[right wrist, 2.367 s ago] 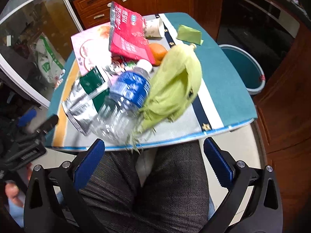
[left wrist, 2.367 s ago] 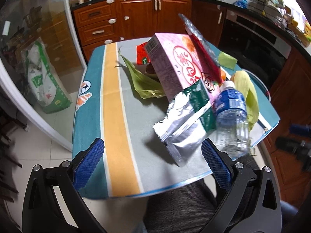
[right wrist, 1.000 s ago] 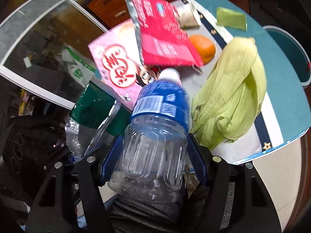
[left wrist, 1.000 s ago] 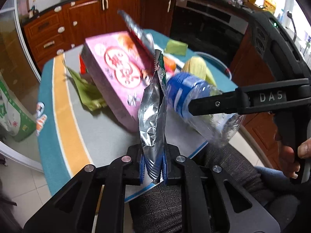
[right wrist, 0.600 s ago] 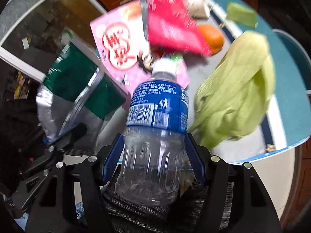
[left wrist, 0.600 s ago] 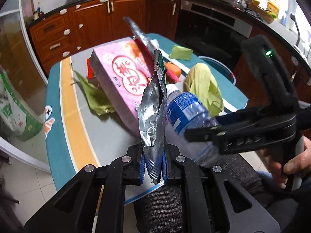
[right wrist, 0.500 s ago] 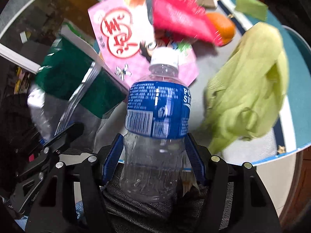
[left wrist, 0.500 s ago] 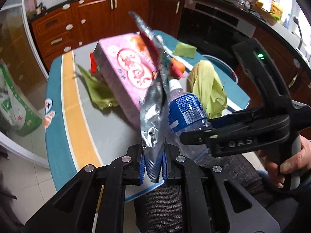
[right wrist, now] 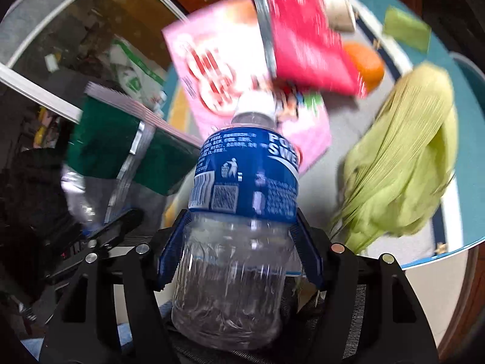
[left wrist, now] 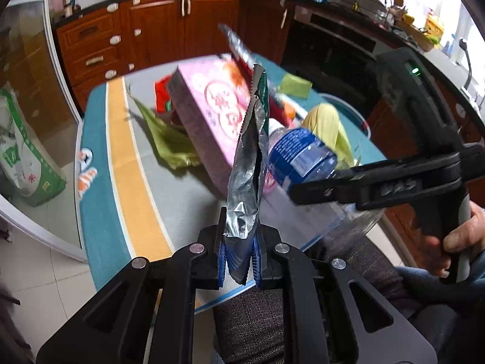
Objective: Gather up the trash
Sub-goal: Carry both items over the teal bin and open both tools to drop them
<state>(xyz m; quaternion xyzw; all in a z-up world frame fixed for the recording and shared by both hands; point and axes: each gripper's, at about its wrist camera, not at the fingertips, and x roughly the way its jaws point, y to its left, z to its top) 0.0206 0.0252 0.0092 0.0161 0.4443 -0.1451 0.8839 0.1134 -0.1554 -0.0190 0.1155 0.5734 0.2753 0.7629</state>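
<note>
My left gripper (left wrist: 239,261) is shut on a silver and green foil wrapper (left wrist: 247,182), held upright above the table's near edge. My right gripper (right wrist: 239,254) is shut on an empty clear plastic bottle (right wrist: 239,221) with a blue label and white cap, lifted off the table. The bottle (left wrist: 300,154) and the right gripper's arm show in the left wrist view just right of the wrapper. The wrapper (right wrist: 115,148) shows left of the bottle in the right wrist view.
On the striped table (left wrist: 127,163) lie a pink box (left wrist: 212,115), a red packet (right wrist: 306,39), corn husks (right wrist: 403,157), an orange (right wrist: 365,63), a paper cup (right wrist: 338,12) and green leaves (left wrist: 169,142). A teal bin (left wrist: 354,115) stands beyond the table. Wooden cabinets (left wrist: 169,21) line the back.
Both grippers closed from open, the left on the foil wrapper, the right on the bottle, and lifted them off the table. In the last half second both shifted only slightly.
</note>
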